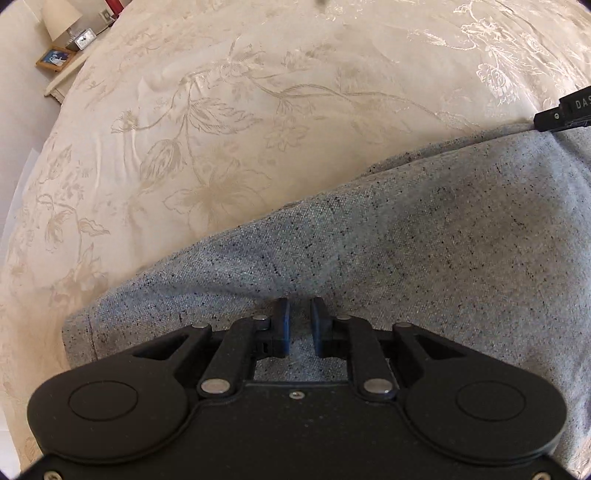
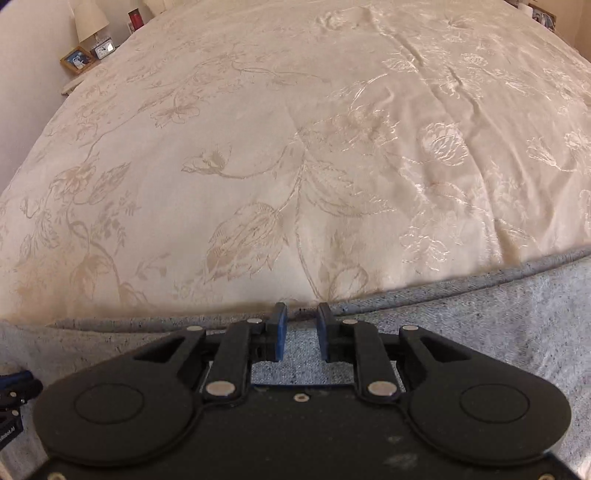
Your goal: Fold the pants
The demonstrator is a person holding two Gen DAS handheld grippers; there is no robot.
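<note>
Open bedspread (image 2: pixel 295 147) beyond pants (image 1: pixel 406 240)

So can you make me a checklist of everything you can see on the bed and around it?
Surface: cream floral bedspread, lightly wrinkled.
Job's things: grey speckled pants lying flat on the bedspread near the front edge.
Clutter: nothing seen on the bed besides the pants.
Grippers: left gripper and right gripper both over the pants, jaws a little apart with cloth showing between them; whether they pinch it cannot be told.
Cables: nothing seen.
Surroundings: bedside table with lamp, small clock, framed photo.
</note>
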